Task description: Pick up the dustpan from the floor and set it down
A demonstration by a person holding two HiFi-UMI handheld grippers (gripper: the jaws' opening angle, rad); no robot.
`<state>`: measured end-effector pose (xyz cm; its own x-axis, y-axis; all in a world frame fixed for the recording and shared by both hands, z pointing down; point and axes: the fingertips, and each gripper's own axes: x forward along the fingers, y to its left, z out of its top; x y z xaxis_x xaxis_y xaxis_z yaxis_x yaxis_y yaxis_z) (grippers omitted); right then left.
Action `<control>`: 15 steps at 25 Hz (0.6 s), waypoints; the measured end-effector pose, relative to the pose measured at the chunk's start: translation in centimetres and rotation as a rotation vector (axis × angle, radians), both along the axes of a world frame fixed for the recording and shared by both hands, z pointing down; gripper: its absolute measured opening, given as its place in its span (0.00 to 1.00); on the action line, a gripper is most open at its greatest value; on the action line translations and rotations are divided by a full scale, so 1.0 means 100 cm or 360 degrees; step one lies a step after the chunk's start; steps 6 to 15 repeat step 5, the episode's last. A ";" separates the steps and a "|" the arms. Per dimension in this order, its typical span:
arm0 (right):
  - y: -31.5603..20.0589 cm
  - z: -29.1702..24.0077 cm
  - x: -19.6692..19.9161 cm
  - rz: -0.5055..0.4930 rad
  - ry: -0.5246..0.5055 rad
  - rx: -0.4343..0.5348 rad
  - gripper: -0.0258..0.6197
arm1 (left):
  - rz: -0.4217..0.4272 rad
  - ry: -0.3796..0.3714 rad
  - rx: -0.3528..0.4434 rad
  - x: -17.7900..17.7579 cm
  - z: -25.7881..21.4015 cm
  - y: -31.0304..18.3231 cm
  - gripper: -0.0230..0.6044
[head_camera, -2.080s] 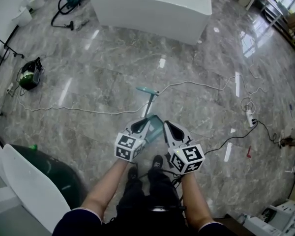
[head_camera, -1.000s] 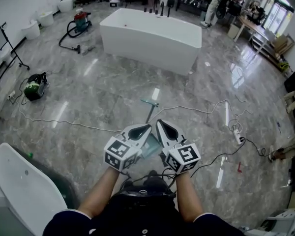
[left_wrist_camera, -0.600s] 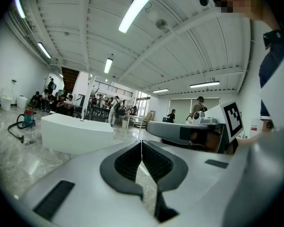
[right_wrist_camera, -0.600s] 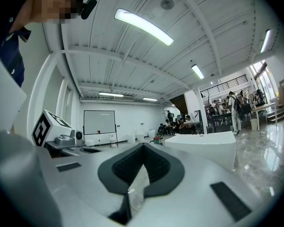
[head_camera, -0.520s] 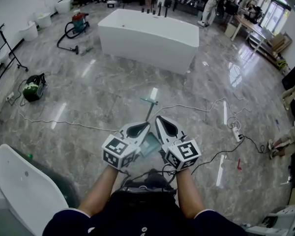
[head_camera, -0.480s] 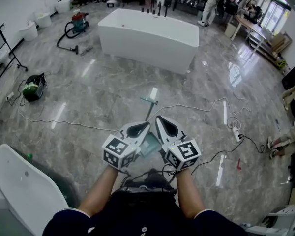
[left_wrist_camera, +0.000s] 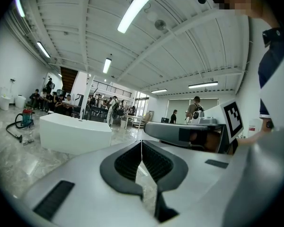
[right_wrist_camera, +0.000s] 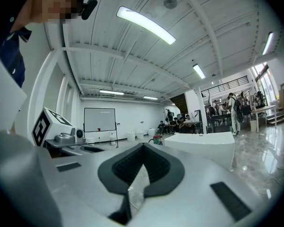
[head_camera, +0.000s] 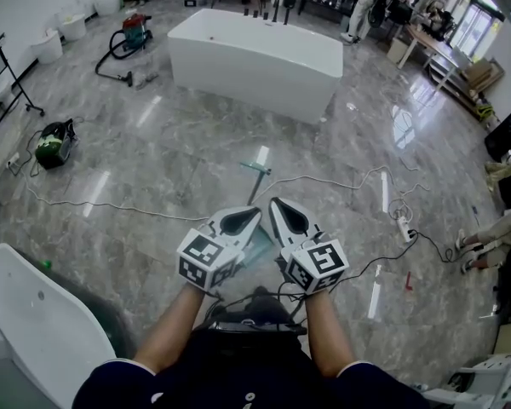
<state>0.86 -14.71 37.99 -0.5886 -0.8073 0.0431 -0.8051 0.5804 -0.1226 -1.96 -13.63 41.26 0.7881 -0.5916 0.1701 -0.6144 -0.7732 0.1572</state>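
1. The grey marble floor (head_camera: 153, 169) fills the head view, and I place everything else from the white tub (head_camera: 255, 54) at the far end of it.
2. A white curved shell (head_camera: 34, 313) lies on the near side of the tub, well apart from it and off to its left, close to where I stand.
3. My left gripper (head_camera: 255, 212) and right gripper (head_camera: 273, 202) are held out side by side on the near side of the tub, well short of it. Their tips angle in toward each other.
4. In the left gripper view, the left fingers (left_wrist_camera: 128, 162) are pressed together at the tips and have hold of nothing.
5. In the right gripper view, the right fingers (right_wrist_camera: 156, 167) also meet at the tips, with nothing gripped between them.
6. The dustpan (head_camera: 260, 247) is down on the floor on the near side of the tub. Its teal pan shows in the gap between the two grippers, and its handle (head_camera: 255, 184) runs from there toward the tub. Neither gripper holds it.
7. A canister vacuum (head_camera: 132, 31) stands just left of the tub.
8. A green and black bag (head_camera: 55, 139) sits left of the tub and nearer to me.
9. A white cable (head_camera: 111, 204) trails across the floor from the bag's side toward the dustpan handle.
10. A power strip (head_camera: 402, 227) lies right of the tub and nearer to me.
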 end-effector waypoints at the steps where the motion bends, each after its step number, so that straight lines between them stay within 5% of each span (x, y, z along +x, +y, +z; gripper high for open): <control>1: 0.000 0.001 0.000 -0.0006 0.0001 0.0002 0.05 | 0.0002 -0.0001 -0.0004 0.000 0.002 0.001 0.06; 15: 0.001 -0.001 -0.001 -0.0007 0.0005 0.0002 0.05 | 0.0006 -0.0015 -0.0016 -0.002 0.008 0.002 0.06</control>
